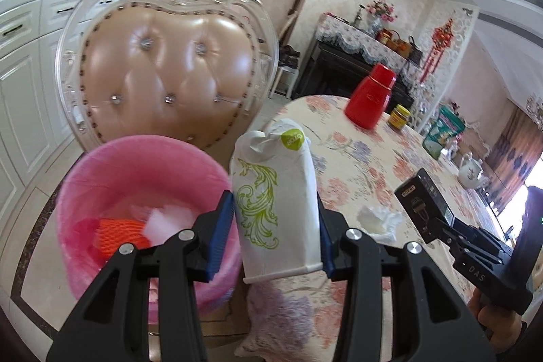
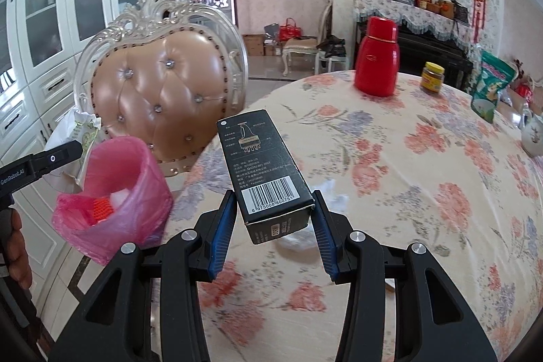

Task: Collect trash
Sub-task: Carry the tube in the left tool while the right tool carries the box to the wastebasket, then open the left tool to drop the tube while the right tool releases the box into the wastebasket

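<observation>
My left gripper is shut on a white paper bag with green scrollwork, held upright at the table's edge just right of the pink-lined trash bin. The bin holds an orange net and white scraps. My right gripper is shut on a black box with a barcode, held above the floral table. The bin shows left of it, with the bag above the bin's rim. The box also shows in the left wrist view. A crumpled white tissue lies on the table between the grippers.
A tufted chair stands behind the bin. On the floral tablecloth stand a red flask, a yellow-lidded jar, a green packet and a white teapot. White cabinets line the left wall.
</observation>
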Available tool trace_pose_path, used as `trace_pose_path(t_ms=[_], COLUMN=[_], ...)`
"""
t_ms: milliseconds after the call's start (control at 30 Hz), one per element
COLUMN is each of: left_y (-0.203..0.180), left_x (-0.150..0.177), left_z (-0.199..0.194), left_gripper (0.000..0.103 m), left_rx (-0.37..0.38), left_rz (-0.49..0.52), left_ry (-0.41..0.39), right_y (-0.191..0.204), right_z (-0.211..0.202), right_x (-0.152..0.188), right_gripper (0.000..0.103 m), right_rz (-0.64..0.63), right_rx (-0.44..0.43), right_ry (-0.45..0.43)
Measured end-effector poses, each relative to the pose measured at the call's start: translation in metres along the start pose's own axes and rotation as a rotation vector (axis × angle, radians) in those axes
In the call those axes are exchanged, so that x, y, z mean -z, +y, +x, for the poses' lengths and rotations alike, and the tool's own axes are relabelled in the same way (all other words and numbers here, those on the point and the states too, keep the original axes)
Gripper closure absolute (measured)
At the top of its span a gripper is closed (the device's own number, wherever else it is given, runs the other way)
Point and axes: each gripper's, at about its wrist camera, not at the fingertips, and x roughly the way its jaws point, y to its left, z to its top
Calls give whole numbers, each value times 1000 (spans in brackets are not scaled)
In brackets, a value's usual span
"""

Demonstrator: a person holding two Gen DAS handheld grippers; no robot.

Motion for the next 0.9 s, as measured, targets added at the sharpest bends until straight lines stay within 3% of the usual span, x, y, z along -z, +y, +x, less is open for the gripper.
trace_pose_path(t_ms=[700, 900], left_y=[103, 120], left_x=[-13, -13], left_z=[-34, -33], left_gripper=[60, 65], left_rx=[-117, -128], left_rz=[-113, -130], left_ry=[-56, -51], right_y=[130, 161], right_z=[32, 49], right_x=[-28, -31], right_gripper=[60, 60], right_rz=[-143, -165], right_rx=[-185, -229], right_ry=[17, 44])
